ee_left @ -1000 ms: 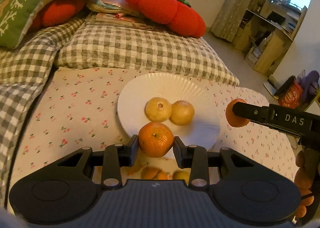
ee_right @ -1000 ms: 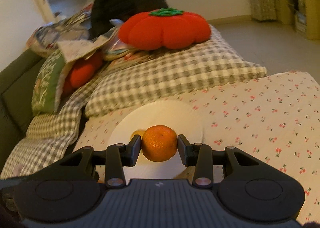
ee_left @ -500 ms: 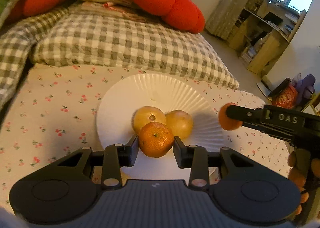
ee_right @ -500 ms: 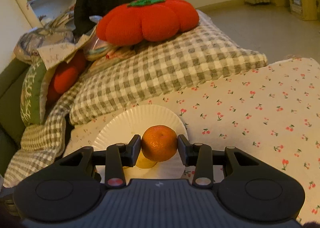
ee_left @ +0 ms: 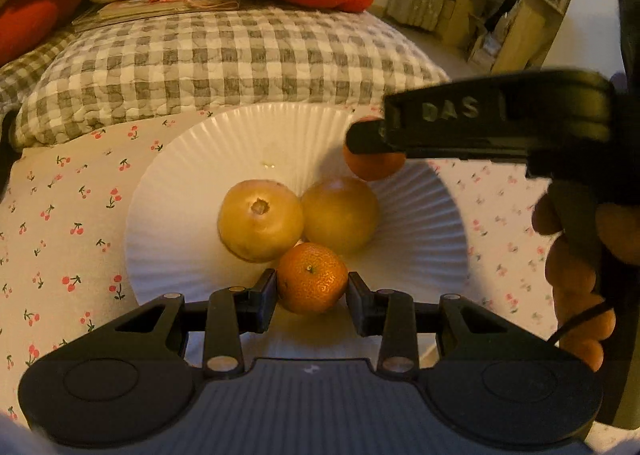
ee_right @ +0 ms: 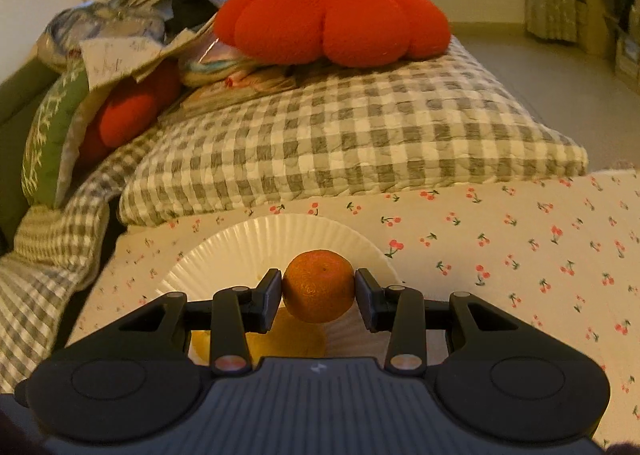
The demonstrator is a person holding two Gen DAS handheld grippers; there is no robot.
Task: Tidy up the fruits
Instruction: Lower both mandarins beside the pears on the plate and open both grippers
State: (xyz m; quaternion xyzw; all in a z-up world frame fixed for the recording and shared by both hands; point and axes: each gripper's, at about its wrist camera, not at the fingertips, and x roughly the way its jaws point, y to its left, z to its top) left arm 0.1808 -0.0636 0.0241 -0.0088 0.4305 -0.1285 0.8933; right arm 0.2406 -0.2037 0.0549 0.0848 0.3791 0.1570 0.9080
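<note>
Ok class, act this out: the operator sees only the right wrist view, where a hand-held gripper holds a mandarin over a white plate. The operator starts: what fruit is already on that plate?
Observer: Two yellow fruits lie touching in the middle of the plate.
Operator: Is the other hand busy?
Observer: Yes. The left hand-held gripper is shut on a second mandarin at the plate's near side.
Operator: Where is mine relative to those?
Observer: The right hand-held gripper holds your mandarin over the plate's far side, past the yellow fruits.
</note>
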